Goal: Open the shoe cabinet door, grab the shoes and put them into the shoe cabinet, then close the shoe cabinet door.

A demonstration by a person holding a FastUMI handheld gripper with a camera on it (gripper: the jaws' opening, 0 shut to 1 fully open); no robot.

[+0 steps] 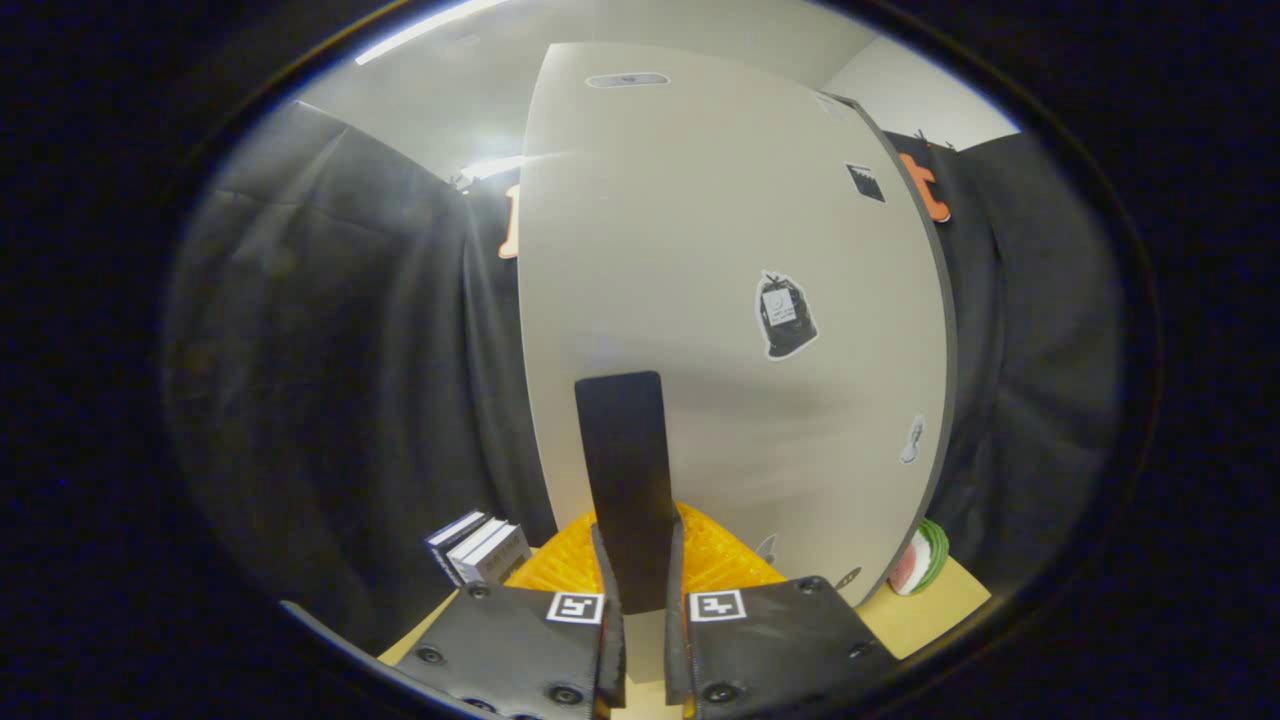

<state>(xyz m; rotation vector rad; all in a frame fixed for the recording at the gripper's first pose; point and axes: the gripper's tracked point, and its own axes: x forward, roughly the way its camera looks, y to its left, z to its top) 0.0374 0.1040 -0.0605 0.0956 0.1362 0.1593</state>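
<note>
The white shoe cabinet door (700,250) stands close ahead, with several small stickers on its face. A flat black handle tab (622,450) hangs down the door's lower middle. My gripper (641,600) is shut on the tab's lower end, both fingers pressing its sides. An orange ribbed object (720,560) lies on the tabletop just beyond the fingers, at the foot of the door; I cannot tell if it is a shoe. The door's dark right edge (945,330) shows its thickness.
Small white boxes (480,548) stand on the wooden tabletop (930,610) left of the fingers. A watermelon-slice toy (920,558) leans by the door's lower right corner. Black cloth walls close in on both sides.
</note>
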